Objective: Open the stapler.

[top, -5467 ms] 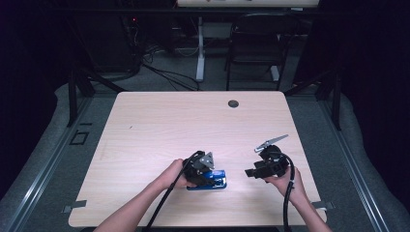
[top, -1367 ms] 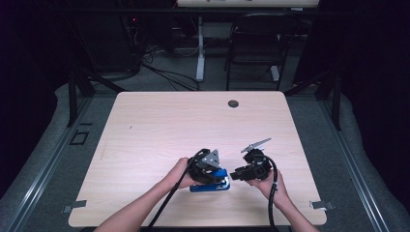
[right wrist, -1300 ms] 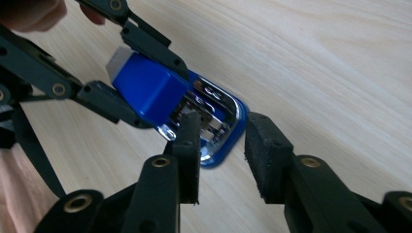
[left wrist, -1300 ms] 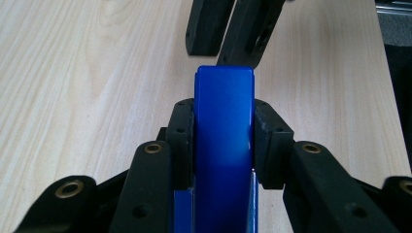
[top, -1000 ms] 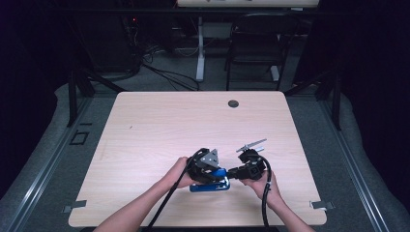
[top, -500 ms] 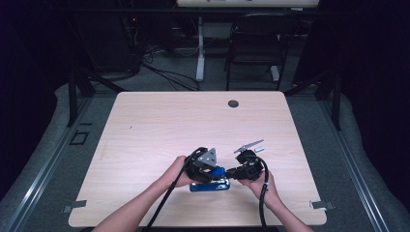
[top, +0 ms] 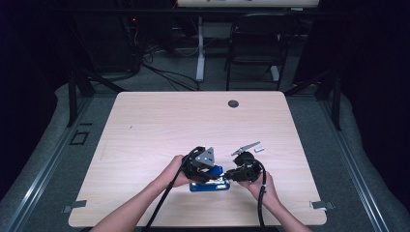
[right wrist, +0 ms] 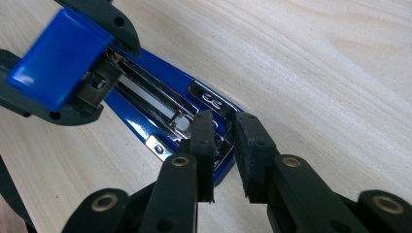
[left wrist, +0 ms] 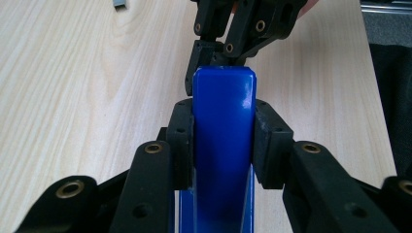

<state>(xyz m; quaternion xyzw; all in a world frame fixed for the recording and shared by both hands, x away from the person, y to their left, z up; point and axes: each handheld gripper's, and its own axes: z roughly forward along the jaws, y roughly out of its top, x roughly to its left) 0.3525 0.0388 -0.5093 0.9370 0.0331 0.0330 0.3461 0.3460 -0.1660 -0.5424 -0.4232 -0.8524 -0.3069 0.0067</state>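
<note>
Left gripper view has the left gripper [left wrist: 221,145] clamped on the glossy blue plastic stapler [left wrist: 222,145], near edge of the light wooden tabletop [top: 145,125]. Right gripper [right wrist: 224,145] jaws have just been closing, narrowly apart over its chrome front end, gripping nothing.

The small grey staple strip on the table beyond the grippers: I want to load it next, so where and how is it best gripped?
Probably across its two long sides, coming from above. The staple strip lies flat and free on the table, apart from the blue stapler; its narrow width suits nearly shut jaws. Its finer shape is too small to judge.
</note>
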